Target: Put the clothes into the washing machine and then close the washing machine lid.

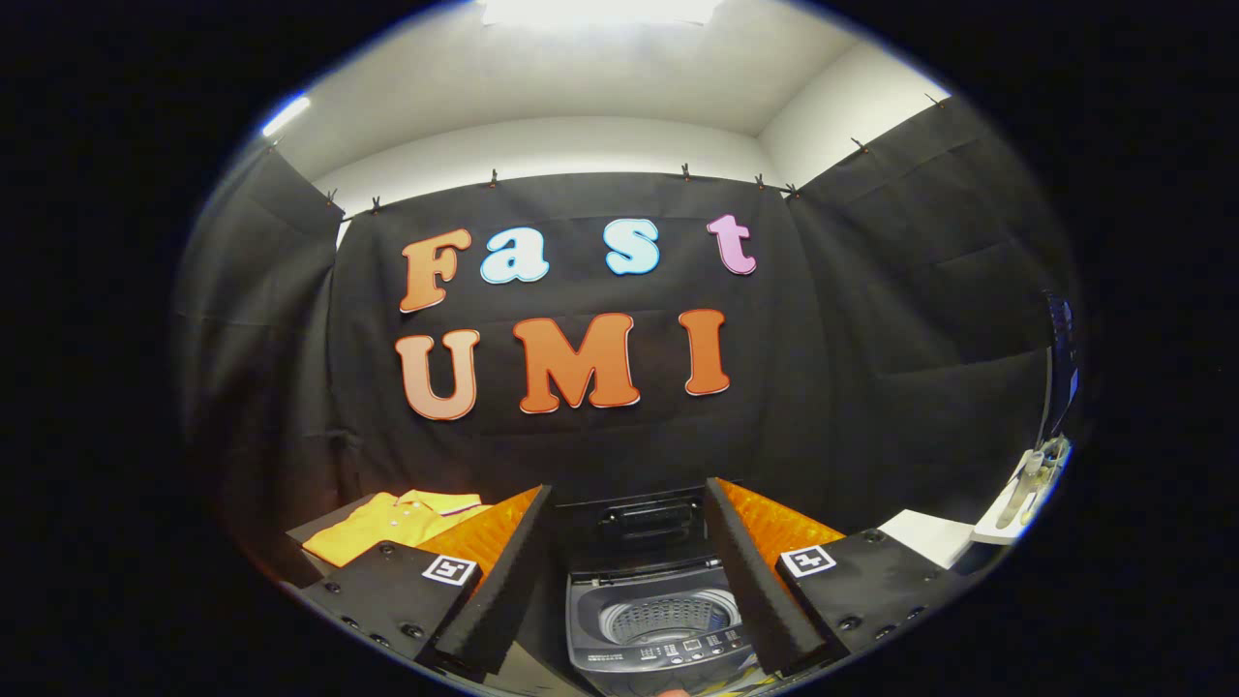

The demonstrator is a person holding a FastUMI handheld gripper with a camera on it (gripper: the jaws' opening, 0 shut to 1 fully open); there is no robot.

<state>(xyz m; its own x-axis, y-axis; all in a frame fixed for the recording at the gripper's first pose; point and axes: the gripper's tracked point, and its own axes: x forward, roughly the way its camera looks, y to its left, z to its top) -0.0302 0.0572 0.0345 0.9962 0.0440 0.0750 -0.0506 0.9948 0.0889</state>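
While nothing is held, the tool (629, 581) is seen with its fingers spread wide, and the washer (658, 620) is framed in the gap between them, just ahead and below. Its lid (649, 518) is raised upright at the back, and the drum (670, 617) is left open; nothing can be made out inside it, though little of the basket is shown. A control panel (692, 647) is seen along the washer's near edge.

Off to the left, beyond the left finger, a yellow shirt (392, 523) is laid folded on a dark surface (315, 530), collar up, and is partly hidden by that finger. Nothing is touched by either finger.

The shirt is judged to be light, soft and limp. No stiffness can be counted on: once lifted, it is likely to unfold and hang, so trailing sleeves or hem may be caught on the washer's rim. A grip is best taken on a thick part, at the collar or through several folded layers near the middle, so that both fingers close on a bunch of cloth and not a single thin edge. Slipping is less of a worry than a shallow pinch. The lid is presumably rigid and hinged, to be pushed down from its top edge afterwards.
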